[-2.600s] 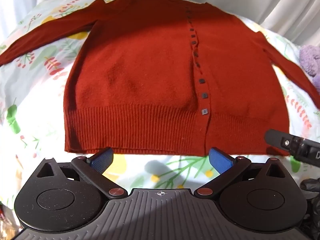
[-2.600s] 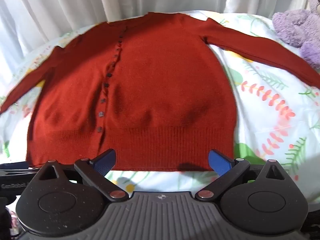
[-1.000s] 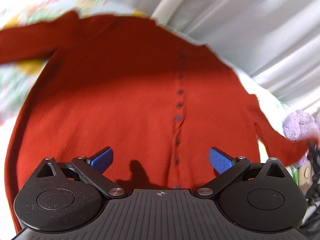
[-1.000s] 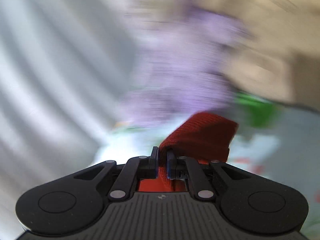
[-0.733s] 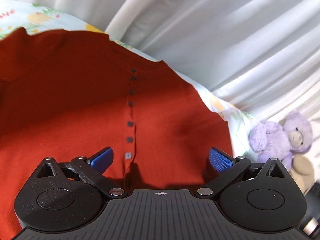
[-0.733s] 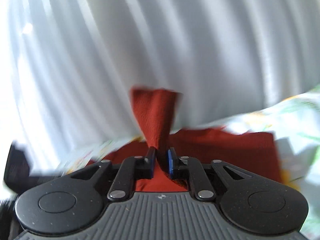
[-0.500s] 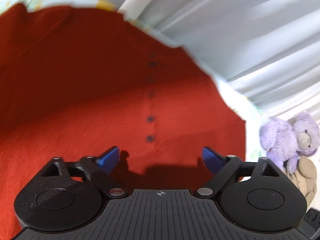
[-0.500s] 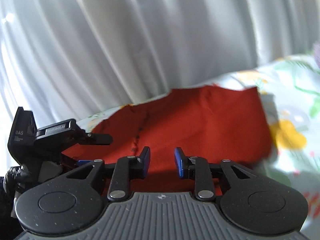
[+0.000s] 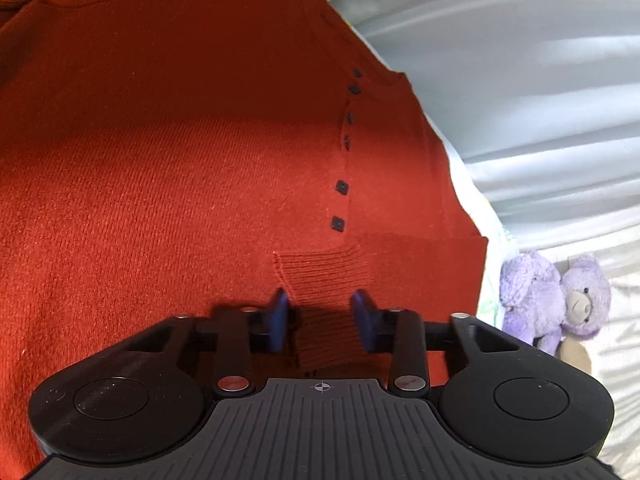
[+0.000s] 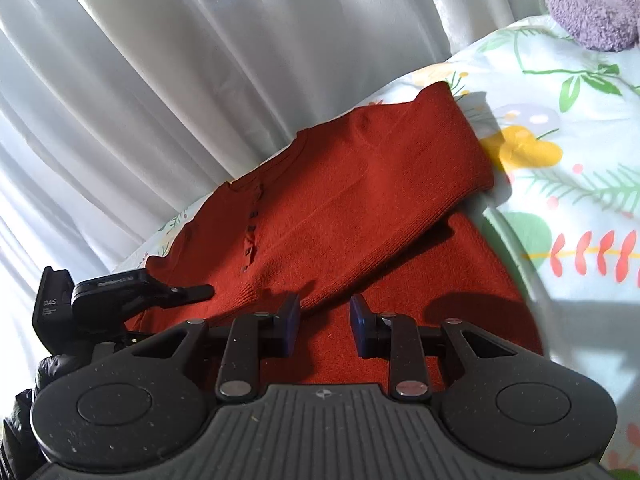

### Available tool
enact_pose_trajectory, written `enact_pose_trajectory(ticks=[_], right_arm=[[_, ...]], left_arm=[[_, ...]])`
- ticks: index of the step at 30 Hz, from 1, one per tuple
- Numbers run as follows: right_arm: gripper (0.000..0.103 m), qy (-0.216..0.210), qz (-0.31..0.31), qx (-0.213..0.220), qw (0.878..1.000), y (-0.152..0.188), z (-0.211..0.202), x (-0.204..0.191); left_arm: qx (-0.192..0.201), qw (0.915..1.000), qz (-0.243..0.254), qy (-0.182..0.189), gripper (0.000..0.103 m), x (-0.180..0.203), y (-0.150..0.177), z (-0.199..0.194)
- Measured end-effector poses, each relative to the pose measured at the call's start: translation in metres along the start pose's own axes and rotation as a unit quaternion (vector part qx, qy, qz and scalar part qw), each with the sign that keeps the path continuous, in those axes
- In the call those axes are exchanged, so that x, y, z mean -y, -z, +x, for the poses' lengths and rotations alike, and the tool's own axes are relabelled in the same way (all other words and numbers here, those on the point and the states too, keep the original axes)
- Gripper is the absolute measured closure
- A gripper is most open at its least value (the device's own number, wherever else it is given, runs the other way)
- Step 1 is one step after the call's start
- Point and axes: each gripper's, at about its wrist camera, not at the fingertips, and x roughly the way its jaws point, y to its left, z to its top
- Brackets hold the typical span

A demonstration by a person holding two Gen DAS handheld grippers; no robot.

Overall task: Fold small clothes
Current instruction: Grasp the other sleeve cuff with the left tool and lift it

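A rust-red knit cardigan point(image 9: 180, 168) with small dark buttons point(image 9: 338, 223) lies on the floral sheet. Its right sleeve point(image 10: 384, 208) is folded across the body, and the ribbed cuff point(image 9: 324, 276) lies near the button line. My left gripper point(image 9: 320, 320) hovers low over that cuff with its jaws partly open on either side of it, not gripping. My right gripper point(image 10: 325, 324) is open and empty just above the cardigan's body, close to the folded sleeve. The left gripper also shows in the right wrist view point(image 10: 120, 292), at the left.
White curtains point(image 10: 200, 60) hang behind the bed. Purple plush toys point(image 9: 552, 300) sit at the right, past the cardigan's edge. The floral sheet point(image 10: 568, 184) lies bare to the right of the cardigan.
My right gripper carried the sleeve across the body, then opened and let it go. My left gripper moved in over the cardigan and its jaws narrowed around the cuff.
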Motion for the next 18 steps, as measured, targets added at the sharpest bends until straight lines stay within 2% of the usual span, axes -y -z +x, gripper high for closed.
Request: enact_pose_trajectory(ticks=[2, 5, 8, 11, 14, 16, 18], right_arm=[[0.077, 0.002, 0.003, 0.004, 1.000, 0.001, 0.004, -0.005], [0.077, 0.003, 0.004, 0.002, 1.000, 0.000, 0.008, -0.007], [0.077, 0.014, 0.006, -0.005, 1.000, -0.001, 0.015, -0.007], [0.077, 0.039, 0.004, -0.011, 0.999, 0.000, 0.023, -0.003], [0.077, 0.072, 0.007, -0.020, 0.997, -0.001, 0.029, 0.005], [0.077, 0.088, 0.012, -0.023, 0.996, -0.001, 0.032, 0.012], [0.077, 0.086, 0.013, -0.020, 0.996, -0.002, 0.033, 0.014]], left_arm=[[-0.001, 1.0000, -0.001, -0.002, 0.087, 0.000, -0.002, 0.004], [-0.009, 1.0000, -0.001, -0.002, 0.096, 0.000, -0.006, 0.010], [0.008, 0.9994, 0.033, 0.003, 0.097, 0.012, -0.015, 0.004], [0.058, 0.9953, 0.077, 0.007, 0.098, 0.031, -0.033, -0.020], [0.133, 0.9816, 0.130, -0.044, 0.098, 0.046, -0.054, -0.050], [0.176, 0.9664, 0.158, -0.101, 0.098, 0.049, -0.066, -0.062], [0.200, 0.9516, 0.181, -0.148, 0.098, 0.042, -0.075, -0.067]])
